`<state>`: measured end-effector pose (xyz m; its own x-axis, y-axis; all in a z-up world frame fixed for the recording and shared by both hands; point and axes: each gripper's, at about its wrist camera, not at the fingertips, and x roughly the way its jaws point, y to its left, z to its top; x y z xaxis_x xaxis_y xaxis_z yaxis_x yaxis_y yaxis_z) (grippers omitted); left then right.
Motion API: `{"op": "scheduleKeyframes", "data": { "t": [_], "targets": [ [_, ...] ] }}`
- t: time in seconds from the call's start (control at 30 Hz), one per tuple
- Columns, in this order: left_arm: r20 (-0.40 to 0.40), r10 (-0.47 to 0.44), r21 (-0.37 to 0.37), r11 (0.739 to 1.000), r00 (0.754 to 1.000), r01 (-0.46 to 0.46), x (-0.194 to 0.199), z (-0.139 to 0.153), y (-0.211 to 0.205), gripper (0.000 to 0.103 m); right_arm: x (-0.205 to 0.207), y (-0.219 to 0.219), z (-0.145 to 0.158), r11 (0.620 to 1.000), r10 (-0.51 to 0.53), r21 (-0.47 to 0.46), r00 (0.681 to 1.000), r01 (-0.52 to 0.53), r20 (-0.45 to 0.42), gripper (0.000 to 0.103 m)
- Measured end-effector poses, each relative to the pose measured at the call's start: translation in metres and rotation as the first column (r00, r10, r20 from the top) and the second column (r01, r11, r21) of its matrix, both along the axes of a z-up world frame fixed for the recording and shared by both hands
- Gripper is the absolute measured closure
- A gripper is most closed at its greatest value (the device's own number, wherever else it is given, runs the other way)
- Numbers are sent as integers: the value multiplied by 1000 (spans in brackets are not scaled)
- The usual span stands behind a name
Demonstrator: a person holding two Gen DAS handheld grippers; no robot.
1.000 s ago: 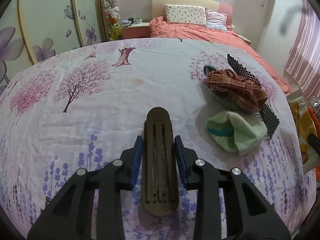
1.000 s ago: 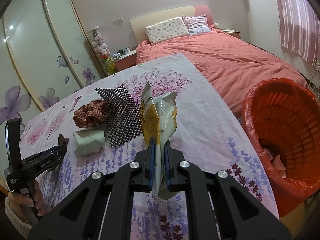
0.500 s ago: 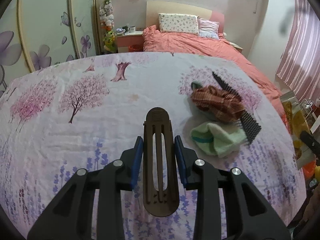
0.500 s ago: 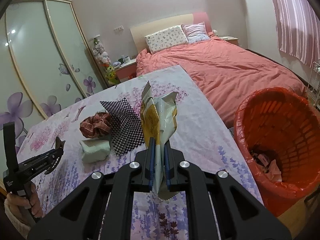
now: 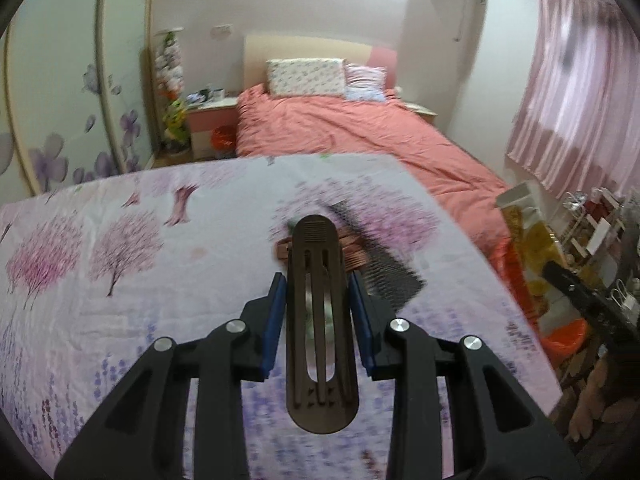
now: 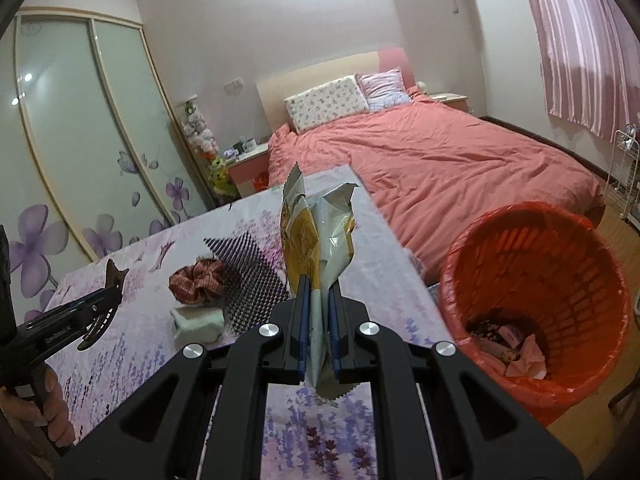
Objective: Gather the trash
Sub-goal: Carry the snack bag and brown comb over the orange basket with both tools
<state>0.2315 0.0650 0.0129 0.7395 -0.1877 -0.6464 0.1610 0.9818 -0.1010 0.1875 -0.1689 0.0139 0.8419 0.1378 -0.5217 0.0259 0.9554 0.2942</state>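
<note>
My right gripper (image 6: 318, 292) is shut on a yellow and silver snack wrapper (image 6: 316, 240) and holds it upright above the floral table's right edge. An orange trash basket (image 6: 532, 300) with some trash inside stands on the floor just to the right. My left gripper (image 5: 319, 296) is shut on a dark brown hair clip (image 5: 320, 320) and holds it above the table (image 5: 120, 280). The left gripper with the clip also shows at the left of the right wrist view (image 6: 100, 304).
On the table lie a red plaid scrunchie (image 6: 196, 284), a black mesh sheet (image 6: 252, 280) and a folded green towel (image 6: 198, 320). A bed with a salmon cover (image 6: 440, 160) is behind. A wire rack (image 6: 624, 176) stands at the far right.
Both grippers have risen and swung to the right. The trash basket now looms larger and nearer in the right wrist view. The left wrist view is blurred by motion.
</note>
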Motion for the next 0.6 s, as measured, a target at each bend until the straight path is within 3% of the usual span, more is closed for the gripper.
{"op": "scheduleKeyframes", "data": {
  "t": [0.37, 0.6],
  "targets": [
    [44, -154, -43, 987, 987, 156, -4, 25, -74, 71, -13, -39, 9, 995, -100, 13, 994, 100, 39, 94],
    [60, -281, -53, 957, 958, 284, -5, 29, -134, 71, -19, -75, 9, 982, -189, 23, 980, 188, 56, 94]
  ]
}}
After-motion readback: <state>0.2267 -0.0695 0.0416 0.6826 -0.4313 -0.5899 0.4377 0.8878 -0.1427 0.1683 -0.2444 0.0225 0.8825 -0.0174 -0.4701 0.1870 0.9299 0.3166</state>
